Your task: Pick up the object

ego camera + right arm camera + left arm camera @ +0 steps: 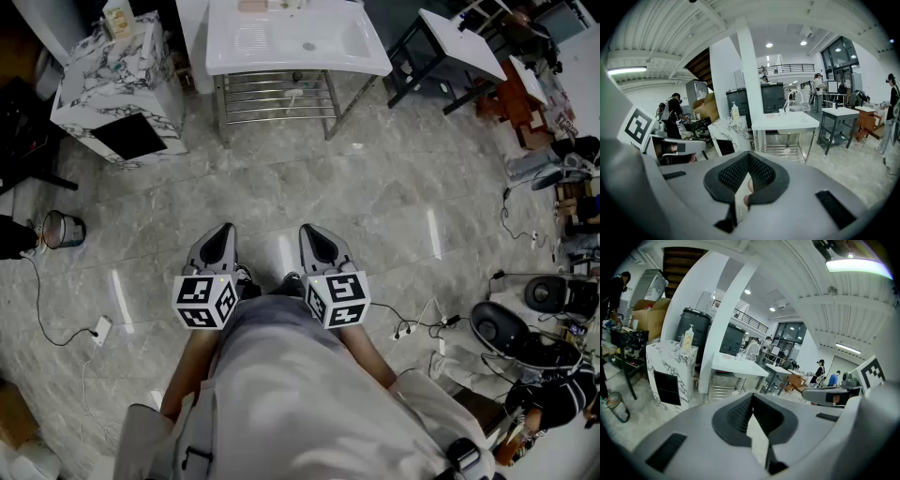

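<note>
I stand on a grey stone floor with both grippers held close to my body. My left gripper (225, 232) and right gripper (309, 231) point forward side by side, each with its marker cube toward me. In the left gripper view the left gripper (751, 397) has its jaws met at the tip with nothing between them. The right gripper (749, 157) looks the same in its own view. A white sink table (291, 47) stands ahead, well out of reach. I cannot tell which thing is the task's object.
A marble-patterned cabinet (117, 84) stands at the left of the sink table, with a pump bottle (688, 336) on top. A second white table (459, 42) is at the right. Cables, a power strip (101, 328) and black equipment (525, 328) lie on the floor.
</note>
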The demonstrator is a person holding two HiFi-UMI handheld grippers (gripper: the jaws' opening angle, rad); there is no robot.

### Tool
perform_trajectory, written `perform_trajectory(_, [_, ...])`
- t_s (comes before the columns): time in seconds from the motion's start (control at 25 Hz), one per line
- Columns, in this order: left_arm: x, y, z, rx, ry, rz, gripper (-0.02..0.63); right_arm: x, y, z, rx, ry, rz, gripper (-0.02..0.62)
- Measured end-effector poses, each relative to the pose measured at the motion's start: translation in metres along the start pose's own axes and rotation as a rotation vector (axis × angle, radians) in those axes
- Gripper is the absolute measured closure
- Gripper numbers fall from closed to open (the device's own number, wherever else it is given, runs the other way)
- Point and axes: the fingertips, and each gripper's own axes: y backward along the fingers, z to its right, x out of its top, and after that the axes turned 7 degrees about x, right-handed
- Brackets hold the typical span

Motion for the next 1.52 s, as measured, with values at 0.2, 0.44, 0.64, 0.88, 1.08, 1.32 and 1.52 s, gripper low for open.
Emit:
perform_trajectory(0.2, [0.000,-0.004,-0.010,-0.038,-0.047,0.010,0.603,0.001,-0.025,-0.017,0.006,0.006,0.018,0.586])
perform_trajectory(0.44, [-0.005,0.002,-0.021,-0.074,-0.046,-0.007,0.603,-0.018,-0.032,-0.043,0.014,0.005,-0.026,0.586])
perform_trajectory(0.64, [-0.014,0.004,-0.033,-0.082,-0.030,-0.033,0.604,-0.026,-0.033,-0.053,0.023,-0.070,-0.013,0.585])
perform_trajectory(0.88, [-0.027,0.006,-0.045,-0.068,-0.007,-0.063,0.604,-0.034,-0.045,-0.061,0.092,-0.096,-0.048,0.586])
perform_trajectory(1.08, [-0.028,-0.005,-0.050,-0.052,0.034,-0.072,0.604,-0.036,-0.059,-0.049,0.110,-0.101,-0.075,0.586])
perform_trajectory(1.32, [-0.001,-0.035,-0.044,-0.057,0.022,-0.030,0.604,-0.015,-0.085,-0.021,0.138,-0.092,-0.084,0.586])
perform_trajectory(1.52, [0.021,-0.071,-0.038,-0.068,0.056,-0.011,0.603,0.011,-0.113,0.000,0.201,-0.116,-0.079,0.586])
